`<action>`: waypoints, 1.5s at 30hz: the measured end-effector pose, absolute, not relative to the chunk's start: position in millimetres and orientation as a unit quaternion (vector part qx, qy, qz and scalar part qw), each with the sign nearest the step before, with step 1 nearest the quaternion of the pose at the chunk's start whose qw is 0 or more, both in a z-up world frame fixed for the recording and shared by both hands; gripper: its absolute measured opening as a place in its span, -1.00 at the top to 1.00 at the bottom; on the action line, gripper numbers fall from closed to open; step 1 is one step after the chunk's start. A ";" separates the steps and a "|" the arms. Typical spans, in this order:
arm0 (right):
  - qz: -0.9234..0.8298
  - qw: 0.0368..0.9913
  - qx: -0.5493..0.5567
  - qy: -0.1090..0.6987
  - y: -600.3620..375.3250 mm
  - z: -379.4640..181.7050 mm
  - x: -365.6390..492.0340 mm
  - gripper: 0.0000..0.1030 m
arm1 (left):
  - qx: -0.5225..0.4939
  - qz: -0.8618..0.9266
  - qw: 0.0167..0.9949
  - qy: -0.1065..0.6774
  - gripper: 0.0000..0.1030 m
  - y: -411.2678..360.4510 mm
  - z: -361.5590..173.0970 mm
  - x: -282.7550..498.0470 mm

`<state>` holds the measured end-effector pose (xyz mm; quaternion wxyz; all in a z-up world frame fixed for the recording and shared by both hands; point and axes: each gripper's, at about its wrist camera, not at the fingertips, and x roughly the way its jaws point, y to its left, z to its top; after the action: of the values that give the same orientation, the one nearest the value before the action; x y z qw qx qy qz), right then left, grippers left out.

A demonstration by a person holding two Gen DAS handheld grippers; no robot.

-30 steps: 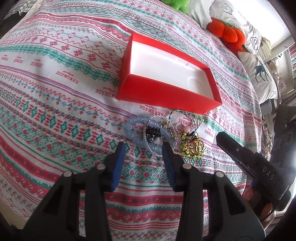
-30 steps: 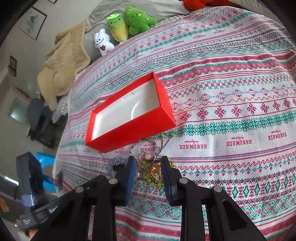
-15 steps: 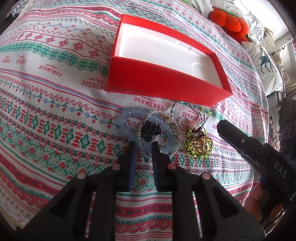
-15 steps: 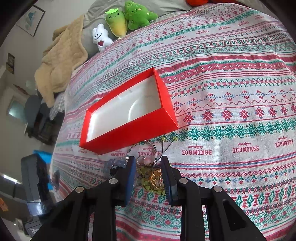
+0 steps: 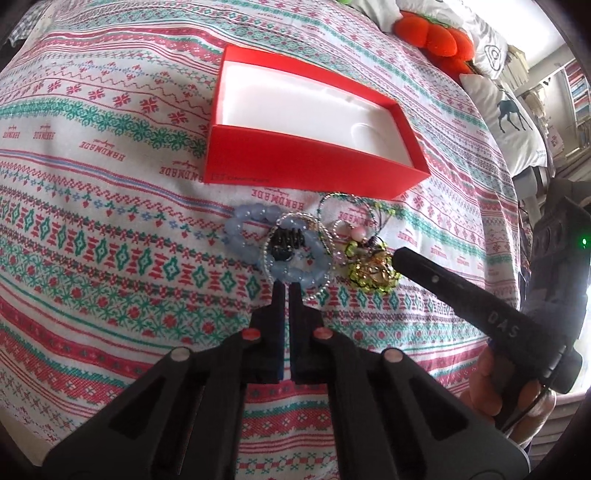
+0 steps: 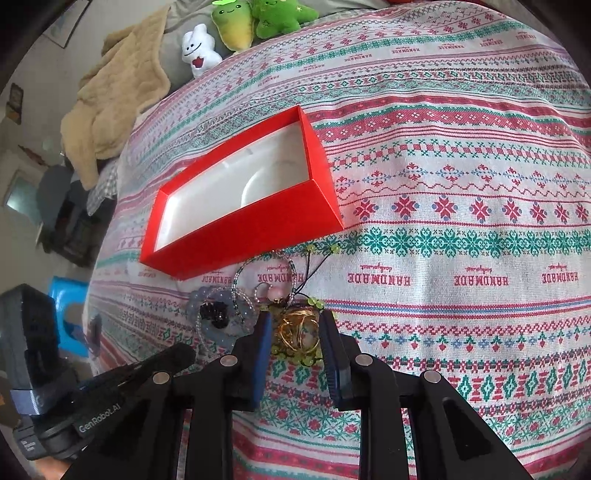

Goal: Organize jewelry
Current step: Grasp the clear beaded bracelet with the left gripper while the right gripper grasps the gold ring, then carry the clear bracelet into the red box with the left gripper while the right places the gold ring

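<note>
A red box (image 5: 295,158) with a white empty inside lies on the patterned bedspread; it also shows in the right wrist view (image 6: 258,218). In front of it lies a tangle of jewelry: pale blue bead bracelets (image 5: 295,269), a black hair claw (image 5: 286,243), thin beaded strands and a gold-and-green piece (image 5: 371,271). My left gripper (image 5: 286,288) is shut on the near edge of a blue bead bracelet. My right gripper (image 6: 295,325) is open, its fingers on either side of the gold-and-green piece (image 6: 297,330).
Plush toys (image 6: 255,20) and a beige blanket (image 6: 110,99) lie at the bed's far edge. Orange plush (image 5: 436,33) and a deer-print pillow (image 5: 509,110) sit beyond the box. The bedspread (image 6: 461,184) stretches to the right.
My left gripper has moved forward to the blue bracelet and closed on its edge. My right gripper has moved closer over the gold-and-green piece, still open.
</note>
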<state>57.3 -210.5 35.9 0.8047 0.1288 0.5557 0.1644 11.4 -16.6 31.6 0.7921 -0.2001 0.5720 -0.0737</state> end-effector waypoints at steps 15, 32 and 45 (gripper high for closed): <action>0.170 0.813 0.064 0.554 -194.8 33.5 52.3 0.94 | -0.248 -0.058 0.773 0.582 0.82 3.8 20.5 17.1; 0.198 0.807 0.091 0.549 -205.7 41.7 48.1 0.94 | -0.239 -0.071 0.780 0.573 0.91 -14.4 22.7 21.7; 0.188 0.815 0.038 0.547 -193.6 41.4 46.1 0.29 | -0.242 -0.109 0.806 0.529 0.91 0.8 65.7 11.4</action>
<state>46.1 -193.6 41.4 0.8148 0.0381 0.5469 0.1883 11.4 0.8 65.7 0.8060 -0.2425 0.5288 -0.1092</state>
